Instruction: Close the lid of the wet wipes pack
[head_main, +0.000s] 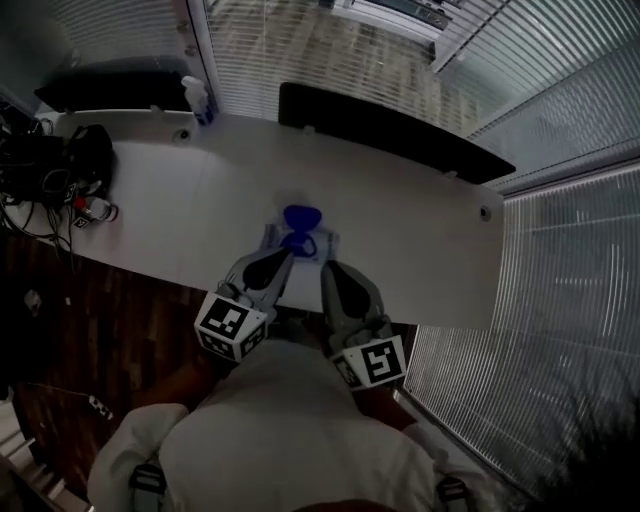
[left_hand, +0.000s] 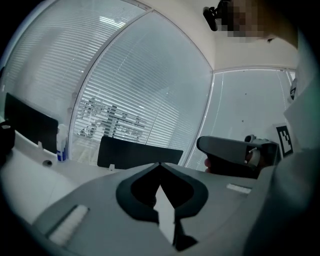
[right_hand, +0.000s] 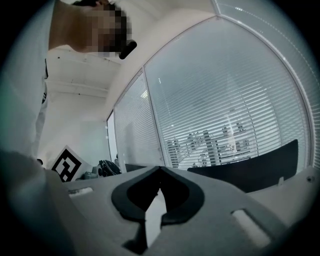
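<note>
Two ways this goes sideways, I reckon. The left claw (head_main: 286, 252) and right claw (head_main: 326, 263) are both pressed together with nothing in them. Both gripper views point up at the window blinds (right_hand: 235, 115) rather than down at the work (so only the head view shows the target). Poke the blue lid (head_main: 302, 214) from a bad angle and the light wet wipes pack (head_main: 318, 241) probably just skids across the white surface (head_main: 400, 210) instead of the lid folding down. Second risk: the lid flops over but doesn't click, if nothing presses it flat. The pack lies just ahead of both claw tips, near the surface's front edge, with its lid standing open on the far side. Whether a tip touches the pack, I can't tell from here.
</note>
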